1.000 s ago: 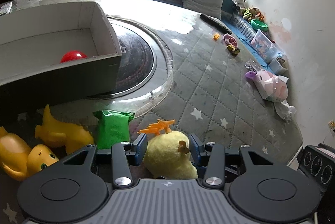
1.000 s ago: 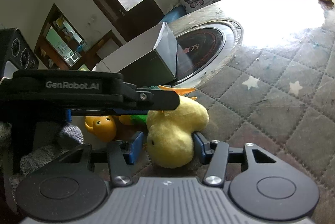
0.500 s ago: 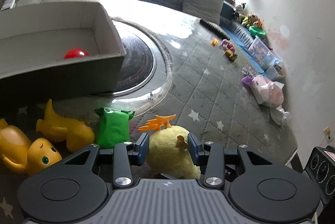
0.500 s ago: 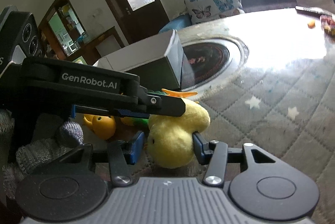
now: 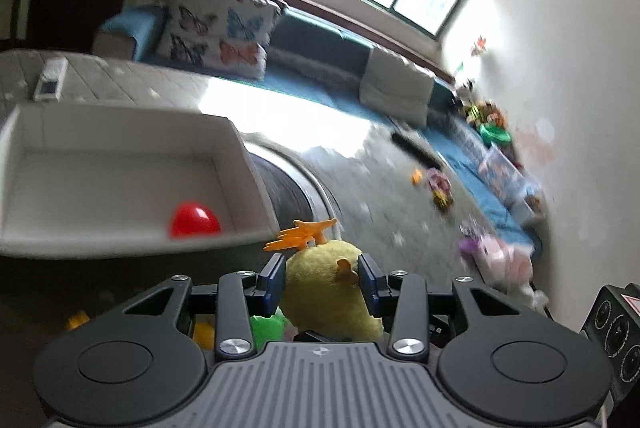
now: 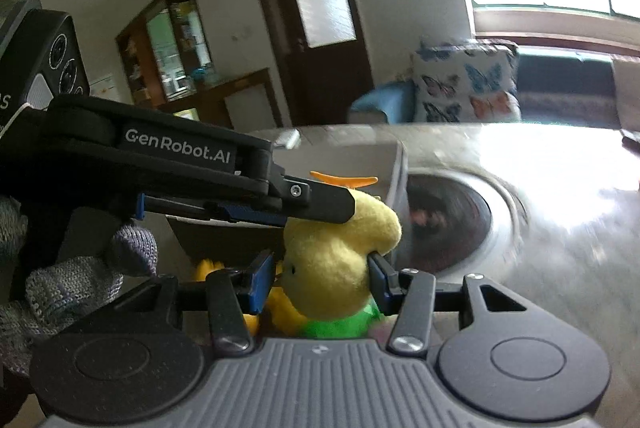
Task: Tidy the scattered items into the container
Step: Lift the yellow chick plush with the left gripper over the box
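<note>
Lifted since earlier frame: yellow plush chick (image 5: 326, 288) now off quilted bench, level with white box (image 5: 120, 164) rim. Your left gripper (image 5: 322, 282) and right gripper (image 6: 318, 280) both clamp it. Step: carry. Next: move over box beside red ball (image 5: 195, 224), release.

The left black two-finger gripper (image 5: 322, 278) sits at the lower centre of its frame, its blue-padded fingers (image 5: 273, 278) pressed on a yellow plush toy. The right black gripper (image 6: 318, 278) pinches the same toy. A grey knitted glove hand (image 6: 76, 276) appears at the lower left.
</note>
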